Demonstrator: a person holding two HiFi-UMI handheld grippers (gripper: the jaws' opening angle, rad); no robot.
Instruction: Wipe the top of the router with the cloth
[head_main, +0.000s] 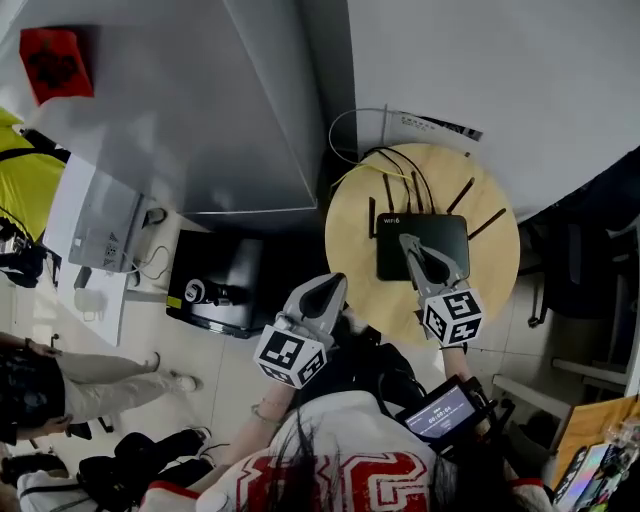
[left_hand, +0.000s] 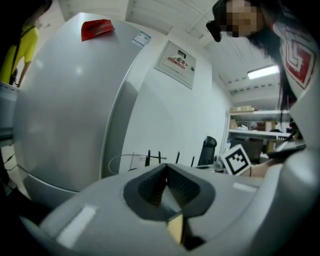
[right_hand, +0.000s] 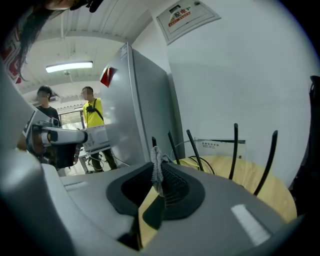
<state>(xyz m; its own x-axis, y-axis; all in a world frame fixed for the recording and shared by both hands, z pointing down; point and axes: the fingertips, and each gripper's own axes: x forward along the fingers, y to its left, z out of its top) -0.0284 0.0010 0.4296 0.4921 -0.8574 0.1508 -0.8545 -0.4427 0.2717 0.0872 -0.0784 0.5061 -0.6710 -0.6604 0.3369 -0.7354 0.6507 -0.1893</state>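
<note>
Well, from above, the flat black router (head_main: 447, 236) sits mid-table on the round pale-wood table (head_main: 352, 250), right of centre in the frame, with its thin antennas (head_main: 460, 196) fanning toward the wall. The right gripper (head_main: 410, 248) lies over its lid, and the left gripper (head_main: 332, 287) hangs off the table's edge at lower centre.

In the left gripper view, the ribbed dark pads (left_hand: 150, 189) meet with nothing between them.

In the right gripper view, the jaws pinch a thin, knitted strip of grey-white cloth (right_hand: 155, 170), with the antennas rising beyond. I'd judge the wiping barely under way. I can't tell whether the cloth touches the lid, or how much of it is clean.
</note>
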